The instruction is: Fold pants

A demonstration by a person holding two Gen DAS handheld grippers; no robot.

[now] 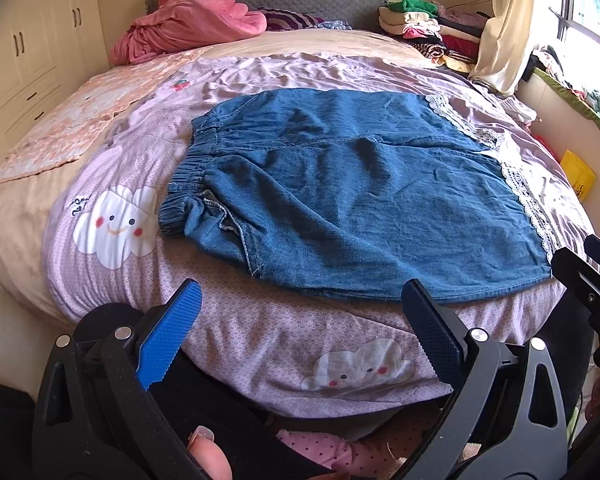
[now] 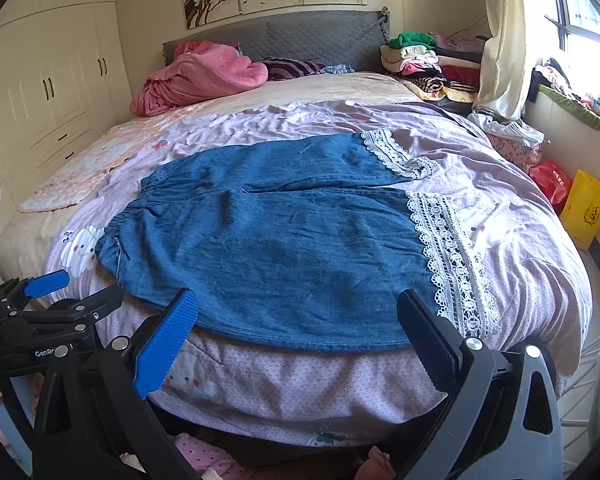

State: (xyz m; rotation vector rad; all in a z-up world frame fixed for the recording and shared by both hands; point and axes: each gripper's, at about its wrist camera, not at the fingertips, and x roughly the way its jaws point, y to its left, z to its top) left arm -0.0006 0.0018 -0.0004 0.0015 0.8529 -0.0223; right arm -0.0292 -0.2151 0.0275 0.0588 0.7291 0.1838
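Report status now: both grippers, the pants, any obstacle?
Left gripper open, empty. Right gripper open, empty. Denim pants flat on bed, unfolded, lace cuffs right. Nothing blocking.

Legible text: partial white lettering "GenR", cut off by a bolt head, on the black body of the left claw (image 2: 46, 284) as seen in the right wrist view. Yellow bag (image 2: 585, 209) and red bag (image 2: 553, 181) beside the bed carry printing, too small to read.
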